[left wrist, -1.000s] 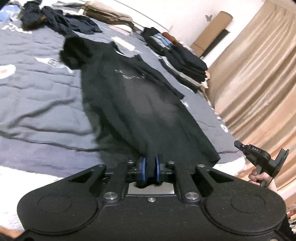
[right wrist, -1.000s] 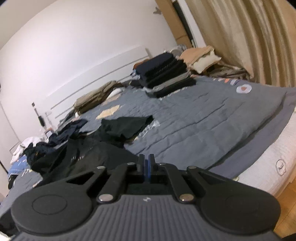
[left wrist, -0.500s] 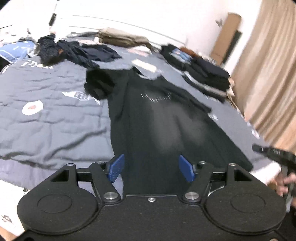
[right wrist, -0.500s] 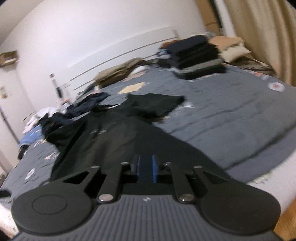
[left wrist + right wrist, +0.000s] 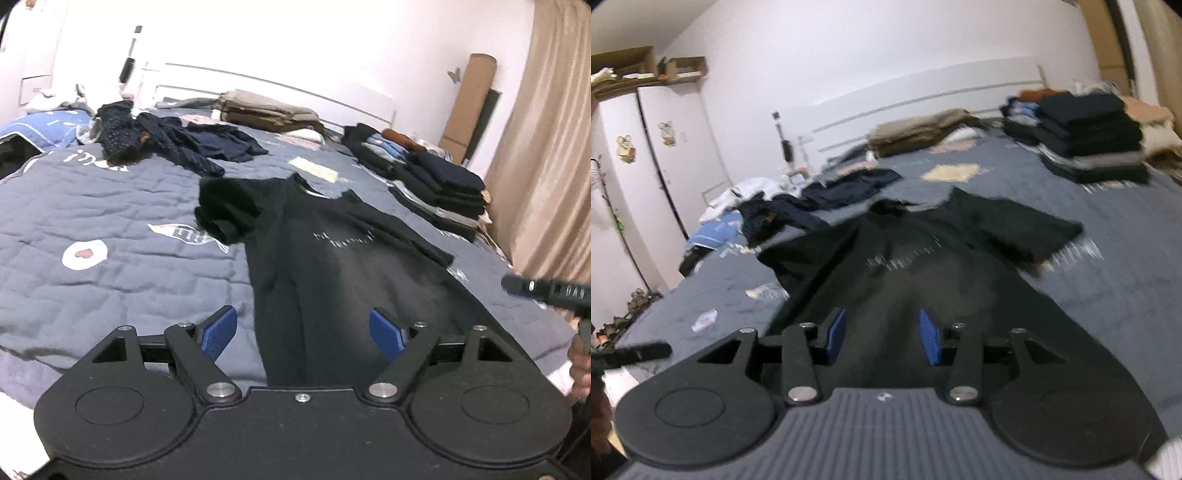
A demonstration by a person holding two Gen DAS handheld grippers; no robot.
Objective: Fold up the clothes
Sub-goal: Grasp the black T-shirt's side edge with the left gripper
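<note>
**Black tee laid out on the bed, both my grippers letting go**

So the black t-shirt [image 5: 332,266] is lying spread out lengthwise on the grey-blue quilt [image 5: 110,206], collar at the far end, hem right under my jaws; the sleeve on the left of the left wrist view is bunched up, the other one lies flatter; there's faint pale lettering across the chest. My left gripper [image 5: 303,332] has its jaws wide and opening, blue pads over the hem edge with nothing pinched between them; my right gripper [image 5: 882,336] is about half spread and also opening, shirt fabric below the gap but the pads aren't pressing on it. That view is blurry, fair warning.

Further out: a tangle of dark navy clothes [image 5: 177,144] near the far left of the bed; a stack of folded dark clothes [image 5: 436,181] at the far right; some tan folded stuff [image 5: 266,110] against the white headboard [image 5: 277,79]; beige curtains [image 5: 554,147] off to the right.
</note>
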